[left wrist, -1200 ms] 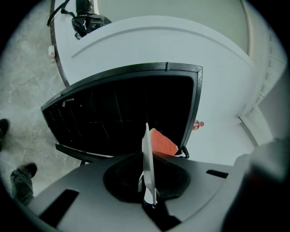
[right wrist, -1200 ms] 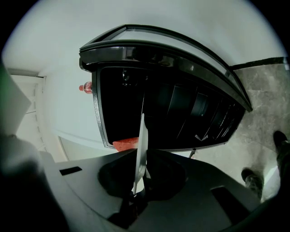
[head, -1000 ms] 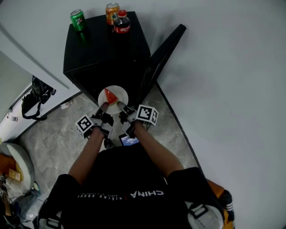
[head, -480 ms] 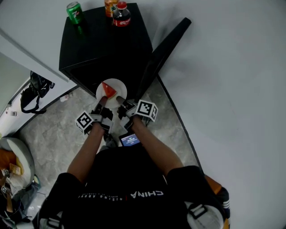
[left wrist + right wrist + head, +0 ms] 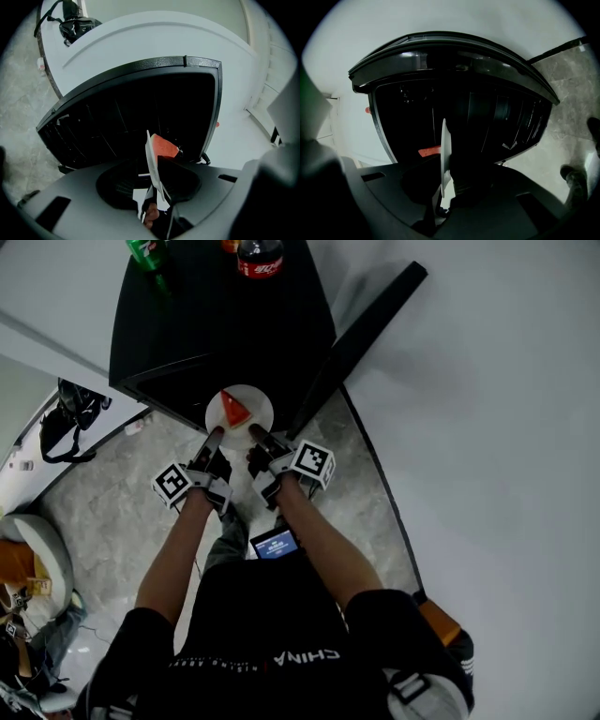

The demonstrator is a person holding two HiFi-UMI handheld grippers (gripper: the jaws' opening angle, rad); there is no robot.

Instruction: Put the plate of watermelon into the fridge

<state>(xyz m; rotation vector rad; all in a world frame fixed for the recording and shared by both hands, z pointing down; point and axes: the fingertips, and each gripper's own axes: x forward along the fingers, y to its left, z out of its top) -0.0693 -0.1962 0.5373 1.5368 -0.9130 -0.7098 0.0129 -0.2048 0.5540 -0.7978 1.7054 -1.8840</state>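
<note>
Since the left tool (image 5: 214, 437) and right tool (image 5: 255, 435) each pinch the near rim of the plate (image 5: 255, 412), jaws closed on it to carry it level, the watermelon (image 5: 232, 409) rides at the open fridge (image 5: 216, 324) mouth, not yet inside.

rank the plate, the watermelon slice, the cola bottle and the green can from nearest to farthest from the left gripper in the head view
1. plate, gripped at its near rim by the left gripper
2. watermelon slice, on the plate's middle
3. cola bottle and green can, far back on the fridge top; too close to call
</note>
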